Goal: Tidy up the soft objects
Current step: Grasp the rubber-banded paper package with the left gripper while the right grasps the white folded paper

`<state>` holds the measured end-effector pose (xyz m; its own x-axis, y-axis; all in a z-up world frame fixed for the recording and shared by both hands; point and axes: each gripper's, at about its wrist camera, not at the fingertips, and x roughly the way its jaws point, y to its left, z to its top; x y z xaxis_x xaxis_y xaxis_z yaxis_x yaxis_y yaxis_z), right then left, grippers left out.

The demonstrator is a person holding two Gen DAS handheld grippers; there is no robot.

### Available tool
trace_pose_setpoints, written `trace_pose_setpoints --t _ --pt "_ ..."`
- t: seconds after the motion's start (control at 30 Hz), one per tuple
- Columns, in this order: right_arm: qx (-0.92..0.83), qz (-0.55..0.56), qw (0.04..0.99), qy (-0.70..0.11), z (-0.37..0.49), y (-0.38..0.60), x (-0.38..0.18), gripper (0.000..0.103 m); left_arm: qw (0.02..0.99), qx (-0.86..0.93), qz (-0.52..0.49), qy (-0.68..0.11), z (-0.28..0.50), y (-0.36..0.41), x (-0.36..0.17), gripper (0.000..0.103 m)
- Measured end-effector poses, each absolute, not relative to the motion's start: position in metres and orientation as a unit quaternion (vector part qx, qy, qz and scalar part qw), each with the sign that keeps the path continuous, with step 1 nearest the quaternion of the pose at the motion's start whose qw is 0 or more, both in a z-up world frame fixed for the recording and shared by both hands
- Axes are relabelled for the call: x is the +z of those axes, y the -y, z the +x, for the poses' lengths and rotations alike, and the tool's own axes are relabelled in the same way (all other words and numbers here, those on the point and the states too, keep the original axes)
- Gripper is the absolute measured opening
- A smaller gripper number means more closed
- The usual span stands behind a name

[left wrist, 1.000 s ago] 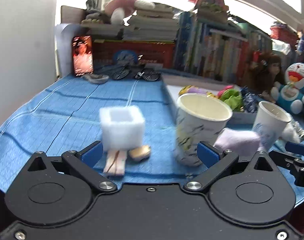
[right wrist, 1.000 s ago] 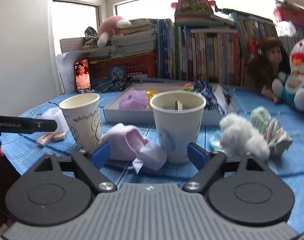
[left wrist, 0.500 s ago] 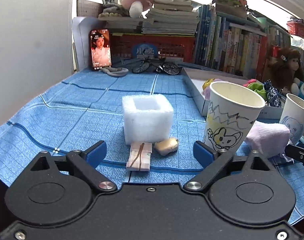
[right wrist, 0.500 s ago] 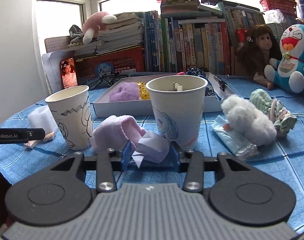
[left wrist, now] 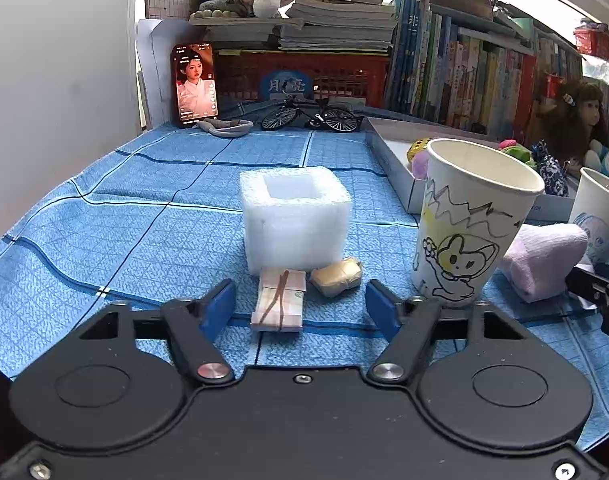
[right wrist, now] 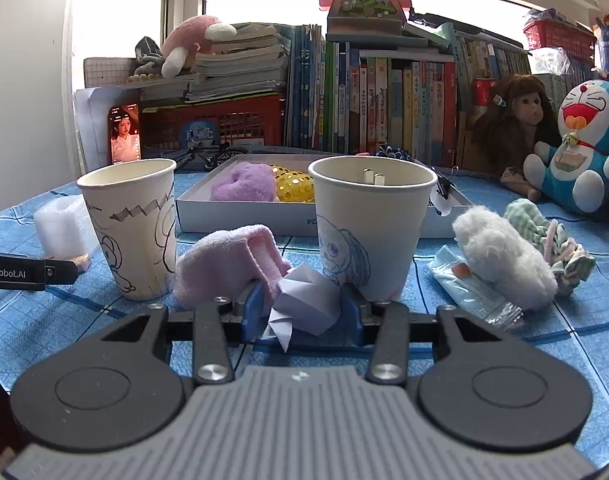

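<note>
At lower left of the left view, the left gripper (left wrist: 300,306) has just been closing; half wide, it straddles a banded bundle (left wrist: 279,301) untouched. At the right view's lower centre, the right gripper (right wrist: 302,314) pinches folded paper (right wrist: 306,300) beside the pink sock (right wrist: 228,264). Next, probably: lift toward the tray (right wrist: 240,220)

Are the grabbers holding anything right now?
The right gripper pinches the folded white paper by its sides. The left gripper holds nothing.

The second cup (left wrist: 602,216) is cut off by the left-wrist view's right edge.
</note>
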<state>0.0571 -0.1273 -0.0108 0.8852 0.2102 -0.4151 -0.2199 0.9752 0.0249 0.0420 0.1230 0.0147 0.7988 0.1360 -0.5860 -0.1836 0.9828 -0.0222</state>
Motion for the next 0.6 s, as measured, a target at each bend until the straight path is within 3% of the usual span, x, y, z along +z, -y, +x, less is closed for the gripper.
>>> trace_pose_setpoints --t 0.03,0.1,0.17,0.3,0.6 --pt "0.110 -0.011 0.971 -0.212 0.057 0.127 -0.011 0.051 0.946 0.086 -0.040 -0.309 0.043 -0.123 0.014 0.049" --pt "0.109 -0.011 0.971 -0.213 0.058 0.126 -0.011 0.050 0.945 0.090 -0.043 -0.311 0.042 -0.124 0.013 0.039" --pt "0.110 -0.010 0.970 -0.215 0.058 0.125 -0.011 0.046 0.945 0.094 -0.040 -0.310 0.040 -0.124 0.014 0.023" --pt "0.113 0.000 0.970 -0.214 0.054 0.131 -0.013 0.037 0.944 0.086 -0.053 -0.314 0.035 -0.125 0.018 0.023" --pt "0.101 -0.017 0.971 -0.214 0.031 0.153 -0.006 0.038 0.946 0.008 -0.036 -0.323 0.012 -0.093 0.029 0.023"
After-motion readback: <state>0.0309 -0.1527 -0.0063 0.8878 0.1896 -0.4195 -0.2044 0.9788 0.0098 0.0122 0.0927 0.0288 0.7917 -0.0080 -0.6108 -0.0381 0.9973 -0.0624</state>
